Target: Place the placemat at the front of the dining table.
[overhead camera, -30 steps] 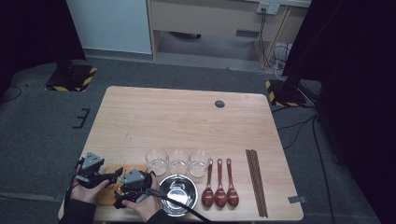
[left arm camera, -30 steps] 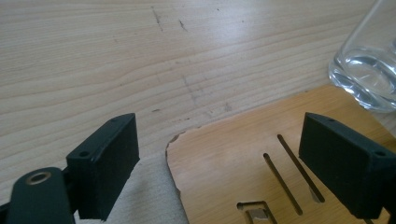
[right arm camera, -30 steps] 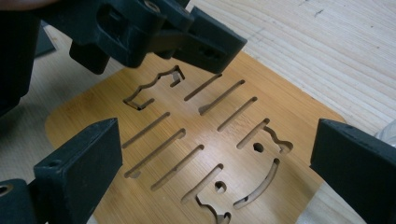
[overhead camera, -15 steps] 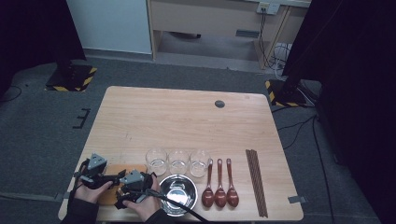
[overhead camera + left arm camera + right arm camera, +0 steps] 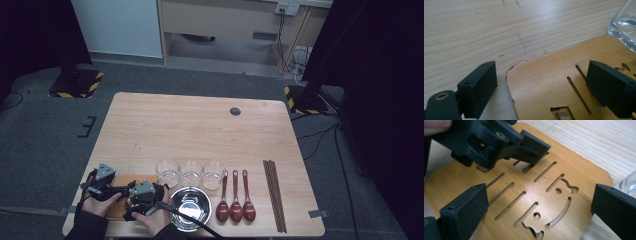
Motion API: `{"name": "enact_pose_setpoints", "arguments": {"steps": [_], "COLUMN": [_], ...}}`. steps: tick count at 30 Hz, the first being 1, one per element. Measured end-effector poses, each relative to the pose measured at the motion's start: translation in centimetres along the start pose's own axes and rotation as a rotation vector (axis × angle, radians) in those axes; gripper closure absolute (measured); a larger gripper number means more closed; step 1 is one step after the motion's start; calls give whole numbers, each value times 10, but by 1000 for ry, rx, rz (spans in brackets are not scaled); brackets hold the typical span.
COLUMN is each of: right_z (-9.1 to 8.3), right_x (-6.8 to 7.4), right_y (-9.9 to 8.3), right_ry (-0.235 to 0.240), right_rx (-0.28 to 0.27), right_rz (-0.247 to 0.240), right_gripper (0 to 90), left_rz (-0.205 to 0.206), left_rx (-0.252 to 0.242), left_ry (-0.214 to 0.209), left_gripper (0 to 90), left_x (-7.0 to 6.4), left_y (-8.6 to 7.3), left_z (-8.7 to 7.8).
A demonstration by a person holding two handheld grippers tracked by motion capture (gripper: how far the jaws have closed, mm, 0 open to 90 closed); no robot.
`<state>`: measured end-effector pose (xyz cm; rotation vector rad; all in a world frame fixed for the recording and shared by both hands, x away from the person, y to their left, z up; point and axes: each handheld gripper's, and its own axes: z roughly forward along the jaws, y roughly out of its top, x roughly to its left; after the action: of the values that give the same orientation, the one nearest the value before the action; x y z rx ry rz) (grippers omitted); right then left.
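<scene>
Both grippers work at the slotted bamboo board (image 5: pixel 125 192), which lies flat on the bench (image 5: pixel 200 130) at its near left corner, just left of the steel bowl (image 5: pixel 190 204) and in front of the leftmost of three glasses (image 5: pixel 167 171). The left gripper (image 5: pixel 544 82) has its jaws apart, straddling the board's rounded far corner: one jaw over bare bench beside the edge, the other over the board's slotted face, a stance that looks meant for taking the corner between them. Whether either jaw touches the wood I cannot tell. The right gripper (image 5: pixel 539 212) also has its jaws wide apart, held over the cut-out pattern, clamped on nothing; from there it faces the left gripper across the board, probably so that the two can share the lift or steady the piece. The spoons (image 5: pixel 235 207) and chopsticks (image 5: pixel 274 192), right of the bowl, lie in tidy rows, seemingly a place setting awaiting the board.
</scene>
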<state>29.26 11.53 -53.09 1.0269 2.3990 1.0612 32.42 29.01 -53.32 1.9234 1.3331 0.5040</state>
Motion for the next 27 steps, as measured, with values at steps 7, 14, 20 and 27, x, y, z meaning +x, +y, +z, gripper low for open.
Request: {"name": "enact_pose_setpoints", "arguments": {"steps": [7,14,20,27], "right_z": [1,3,6,6], "right_x": [-3,-6,-8,-6], "right_y": [2,3,2,1], "right_ry": [-10,-14,-18,-31], "right_rx": [-6,-3,2,-16], "right_rz": [22,55,86,61], "right_gripper": [18,22,15,27], "left_rz": [0,-15,-20,-42], "left_rx": [-3,-1,2,8], "left_ry": [-4,3,11,1], "left_gripper": [92,89,87,83], "left_x": [3,5,6,7], "left_y": [1,2,4,4], "left_z": [1,3,5,5]}}
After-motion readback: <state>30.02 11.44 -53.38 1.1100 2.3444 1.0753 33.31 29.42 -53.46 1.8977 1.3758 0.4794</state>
